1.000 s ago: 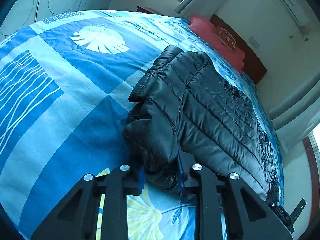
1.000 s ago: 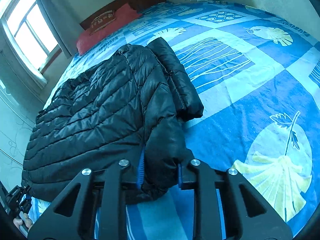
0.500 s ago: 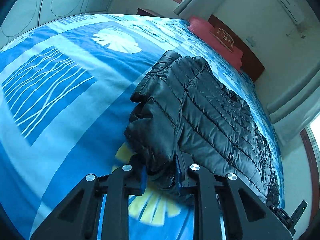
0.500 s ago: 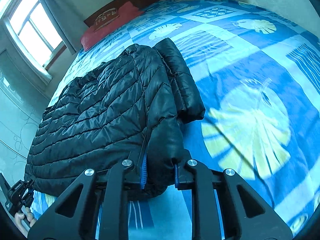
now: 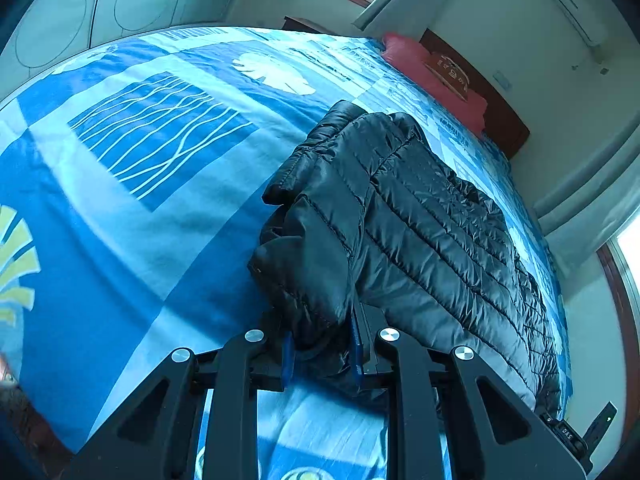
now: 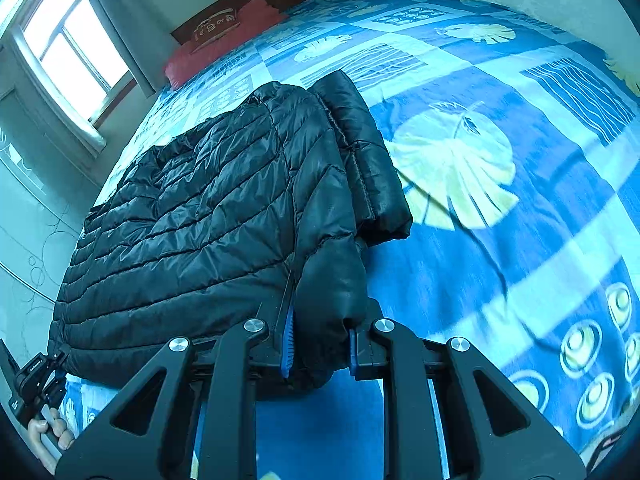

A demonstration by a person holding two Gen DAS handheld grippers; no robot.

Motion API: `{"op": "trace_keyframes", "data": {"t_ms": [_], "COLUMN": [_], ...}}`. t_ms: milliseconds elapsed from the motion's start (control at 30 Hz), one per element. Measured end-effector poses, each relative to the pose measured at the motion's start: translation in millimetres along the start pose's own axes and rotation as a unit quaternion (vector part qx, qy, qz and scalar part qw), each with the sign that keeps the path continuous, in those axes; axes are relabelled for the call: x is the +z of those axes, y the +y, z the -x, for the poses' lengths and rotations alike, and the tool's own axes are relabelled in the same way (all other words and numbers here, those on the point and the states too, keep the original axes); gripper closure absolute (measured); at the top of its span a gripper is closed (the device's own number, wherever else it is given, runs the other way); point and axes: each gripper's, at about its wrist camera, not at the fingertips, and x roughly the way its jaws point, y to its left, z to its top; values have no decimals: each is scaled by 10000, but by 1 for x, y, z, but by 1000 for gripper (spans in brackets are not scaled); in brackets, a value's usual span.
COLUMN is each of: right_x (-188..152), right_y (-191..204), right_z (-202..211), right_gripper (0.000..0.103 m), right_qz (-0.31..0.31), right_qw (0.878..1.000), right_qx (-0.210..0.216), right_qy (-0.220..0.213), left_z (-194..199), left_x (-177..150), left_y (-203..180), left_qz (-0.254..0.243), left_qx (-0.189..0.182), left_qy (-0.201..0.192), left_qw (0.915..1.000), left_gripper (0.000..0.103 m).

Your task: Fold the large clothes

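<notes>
A black quilted puffer jacket (image 5: pixel 432 232) lies on the blue patterned bedspread (image 5: pixel 132 184), with a sleeve folded over along its edge. My left gripper (image 5: pixel 322 354) is shut on a bunched corner of the jacket between its blue pads. In the right wrist view the same jacket (image 6: pixel 200 216) spreads to the left, and my right gripper (image 6: pixel 320 350) is shut on another bunched corner of it. Both held corners are raised a little off the bed. The other gripper shows at the far edge of each view.
The bed (image 6: pixel 520 240) reaches to a dark wooden headboard (image 5: pixel 496 104) with a red pillow (image 6: pixel 224 40) in front. A window (image 6: pixel 68 56) with curtains is on one side and a wardrobe wall (image 5: pixel 60 12) on the other. Bedspread lies open beside the jacket.
Both grippers have pulled the jacket along the bed with the corners held; the bedspread pattern has slid past under them. The jaws have stayed shut on the jacket.
</notes>
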Motion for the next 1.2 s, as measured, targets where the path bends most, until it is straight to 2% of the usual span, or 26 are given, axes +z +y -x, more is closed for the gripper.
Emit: {"op": "trace_keyframes", "data": {"t_ms": [267,967,1067,1200], "right_x": [-11,-22,-22,-24], "right_y": [-3,-4,-6,-9], "right_z": [11,3,3,2], "right_gripper": [84,82,79,69], "right_qz": [0,138,111,71], "right_qw": [10000,9997,9997,9995], "right_qx": [15,-118,-156,-265], "right_qy": [31,-131,-141,-127], "left_z": [11,3,3,3], "left_x": [-9,-15,-15,-16], "left_y": [9,16,16,15], "left_qz": [-8,-128,-139,-171], "left_qx": [-1,-26,-43,-28], "left_qy": [-8,-16,-27,-42], "left_qw": [10000,9999,9999,9998], "left_gripper": [82,81,81,81]}}
